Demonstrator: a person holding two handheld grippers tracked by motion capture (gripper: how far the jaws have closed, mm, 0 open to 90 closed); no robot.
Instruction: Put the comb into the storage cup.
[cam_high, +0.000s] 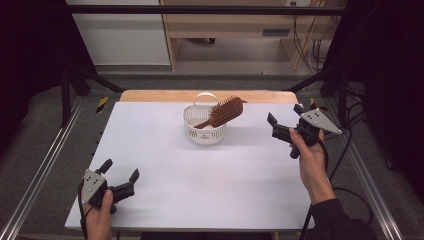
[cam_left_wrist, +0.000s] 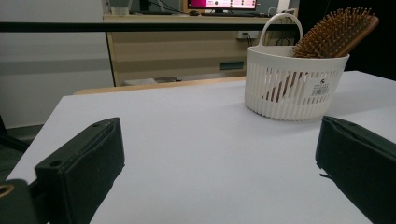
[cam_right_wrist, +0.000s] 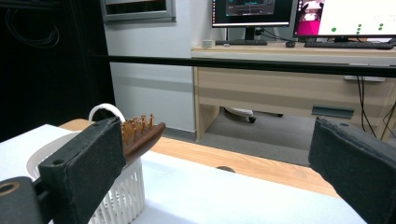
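**Kai:** Near edge of the table (cam_high: 165, 200), left corner: left gripper (cam_high: 121, 169) sits low over the white top, held in the person's left hand (cam_high: 99, 212). Jaws spread wide, nothing between them.

**Ren:** Confirmed from the left gripper view?

**Kai:** Yes. Both black jaws stand far apart at the bottom corners, bare white surface between. Further out past them, the basket (cam_left_wrist: 289, 88) stands on the table, toward the right of that view.

**Ren:** Right side?

**Kai:** Right gripper (cam_high: 285, 116) is farther up the table, at the right edge, held in the right hand (cam_high: 311, 157). It looks lifted off the surface (grey plate on top tilted). Jaws also released, wide gap, holding nothing. It points toward the basket (cam_high: 205, 125) and stands apart from it, to the basket's right.

**Ren:** Where's the brush?

**Kai:** Hairbrush (cam_high: 222, 113) is in the white slotted basket, handle end down inside, bristle head leaning out over the rim up and to the right. Wooden, brown. Basket sits mid-width in the far half of the table, handle loop at its back. Neither gripper touches brush or basket.

**Ren:** Right gripper view agrees?

**Kai:** Its left jaw overlaps the basket (cam_right_wrist: 121, 196); the brush head (cam_right_wrist: 142, 133) pokes out beside that jaw. Beyond: wooden table edge, then a desk with monitors (cam_right_wrist: 254, 14).
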